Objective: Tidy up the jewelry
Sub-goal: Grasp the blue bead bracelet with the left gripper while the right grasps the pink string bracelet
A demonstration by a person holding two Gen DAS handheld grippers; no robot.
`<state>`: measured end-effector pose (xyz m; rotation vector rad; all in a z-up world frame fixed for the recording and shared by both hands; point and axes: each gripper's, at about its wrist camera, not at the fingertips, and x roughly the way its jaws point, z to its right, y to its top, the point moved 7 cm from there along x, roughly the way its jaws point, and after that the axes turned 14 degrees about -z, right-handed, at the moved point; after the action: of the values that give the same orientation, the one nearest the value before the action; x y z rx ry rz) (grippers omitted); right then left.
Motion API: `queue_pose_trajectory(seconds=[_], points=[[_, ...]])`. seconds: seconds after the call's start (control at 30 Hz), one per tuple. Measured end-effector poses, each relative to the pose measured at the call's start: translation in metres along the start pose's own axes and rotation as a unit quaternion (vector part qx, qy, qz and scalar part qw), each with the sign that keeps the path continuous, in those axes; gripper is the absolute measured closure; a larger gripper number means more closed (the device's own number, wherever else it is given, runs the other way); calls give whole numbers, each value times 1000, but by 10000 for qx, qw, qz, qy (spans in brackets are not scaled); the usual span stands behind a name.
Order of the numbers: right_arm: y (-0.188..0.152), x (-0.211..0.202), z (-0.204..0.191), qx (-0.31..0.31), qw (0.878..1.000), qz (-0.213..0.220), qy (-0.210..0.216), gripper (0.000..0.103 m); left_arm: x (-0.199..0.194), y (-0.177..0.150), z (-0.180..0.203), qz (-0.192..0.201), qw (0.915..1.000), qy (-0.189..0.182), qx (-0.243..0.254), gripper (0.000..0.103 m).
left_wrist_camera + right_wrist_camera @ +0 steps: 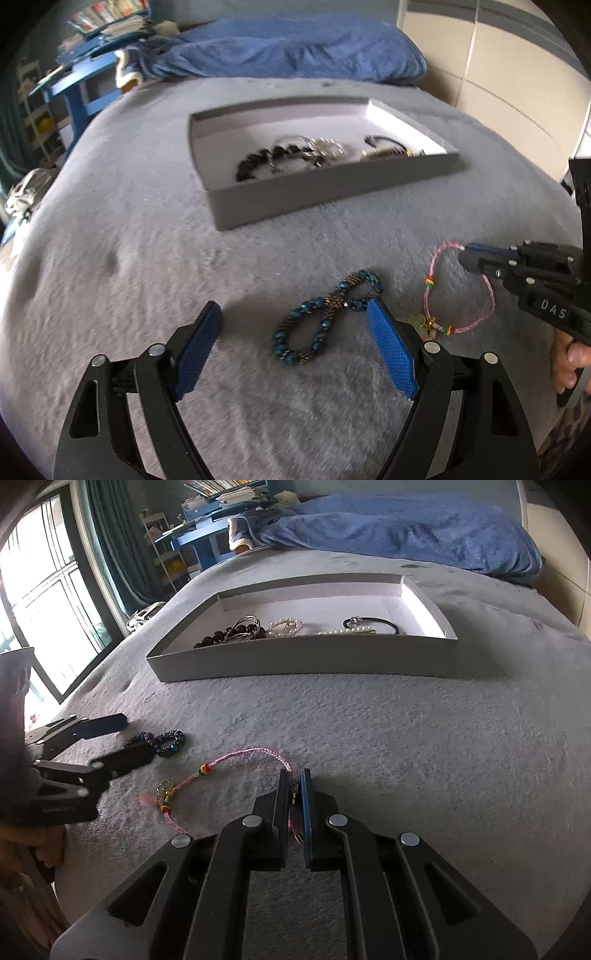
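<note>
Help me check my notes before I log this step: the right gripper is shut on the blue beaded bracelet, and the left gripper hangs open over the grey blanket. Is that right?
Not quite. The right gripper is shut on the pink cord bracelet, not the blue beaded bracelet; the right wrist view shows the cord pinched between its pads. The blue one lies loose between the open jaws of the left gripper, over the grey blanket.
</note>
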<state>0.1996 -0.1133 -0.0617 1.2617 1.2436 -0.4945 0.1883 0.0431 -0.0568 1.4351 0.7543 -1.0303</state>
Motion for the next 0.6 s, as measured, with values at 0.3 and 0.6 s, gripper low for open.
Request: queue_pose_trajectory(seconds=[0.3, 0.6], points=[[1, 3, -1, -26, 10000, -52, 63, 96, -1, -2, 21, -6, 9989, -5, 465, 73], [2, -7, -4, -90, 9996, 157, 221, 97, -27, 16, 40, 354, 9983, -281, 369, 89]])
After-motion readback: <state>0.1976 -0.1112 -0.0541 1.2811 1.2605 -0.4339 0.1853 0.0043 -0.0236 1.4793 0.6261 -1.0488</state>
